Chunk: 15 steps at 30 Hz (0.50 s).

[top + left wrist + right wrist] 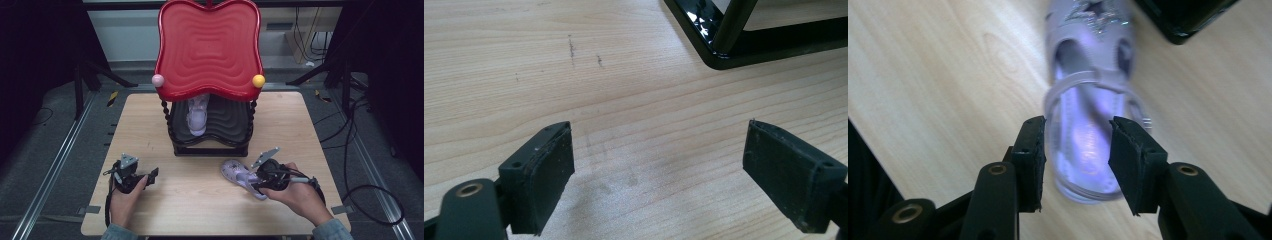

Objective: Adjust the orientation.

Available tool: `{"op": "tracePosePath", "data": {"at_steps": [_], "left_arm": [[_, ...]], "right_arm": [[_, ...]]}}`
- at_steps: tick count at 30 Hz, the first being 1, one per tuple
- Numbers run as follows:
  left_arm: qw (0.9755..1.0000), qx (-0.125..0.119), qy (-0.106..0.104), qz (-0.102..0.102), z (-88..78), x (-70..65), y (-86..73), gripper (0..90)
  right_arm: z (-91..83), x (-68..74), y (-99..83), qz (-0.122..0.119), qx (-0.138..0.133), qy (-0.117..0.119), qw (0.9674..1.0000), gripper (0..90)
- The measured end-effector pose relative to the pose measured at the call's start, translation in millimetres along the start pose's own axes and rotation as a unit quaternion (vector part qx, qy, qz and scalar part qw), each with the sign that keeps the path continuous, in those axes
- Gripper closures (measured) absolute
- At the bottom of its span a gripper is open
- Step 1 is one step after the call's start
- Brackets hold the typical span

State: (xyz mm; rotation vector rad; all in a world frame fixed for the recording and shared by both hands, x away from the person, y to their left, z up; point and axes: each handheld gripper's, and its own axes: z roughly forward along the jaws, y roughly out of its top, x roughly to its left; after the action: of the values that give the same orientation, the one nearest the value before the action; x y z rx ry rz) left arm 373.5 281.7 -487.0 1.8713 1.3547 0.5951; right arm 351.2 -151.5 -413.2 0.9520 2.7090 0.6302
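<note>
A lilac child's sandal (237,175) with a glittery star on its toe lies flat on the wooden table (200,200), in front of the rack and to the right. My right gripper (257,186) is at its heel. In the right gripper view the jaws (1077,160) are parted and straddle the heel of the sandal (1088,75) without clearly pressing on it. A matching shoe (197,117) sits on the rack's black lower shelf (227,125). My left gripper (150,177) rests low over the table at front left, open wide (659,170) with only bare wood between its pads.
The two-tier rack stands at the table's back centre, its red wavy top tray (209,50) overhanging the lower shelf. Its black base frame (744,55) is just ahead of the left gripper and its corner (1188,15) lies beyond the sandal's toe. Cables trail on the floor to the right.
</note>
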Motion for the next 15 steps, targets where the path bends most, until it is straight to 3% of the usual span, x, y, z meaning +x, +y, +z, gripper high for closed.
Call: {"op": "tracePosePath", "data": {"at_steps": [6, 15], "left_arm": [[1.0000, 0.004, 0.000, 0.006, 0.8, -0.4, -0.4, 11.7], [0.9999, 0.005, 0.003, 0.010, 0.5, -1.1, 0.3, 11.7]], "right_arm": [[22.6, 8.6, 1.7, -0.009, 0.028, 0.010, 0.9995, 64.5], [43.5, 6.4, 3.2, -0.012, 0.063, 0.019, 0.9977, 75.7]]}}
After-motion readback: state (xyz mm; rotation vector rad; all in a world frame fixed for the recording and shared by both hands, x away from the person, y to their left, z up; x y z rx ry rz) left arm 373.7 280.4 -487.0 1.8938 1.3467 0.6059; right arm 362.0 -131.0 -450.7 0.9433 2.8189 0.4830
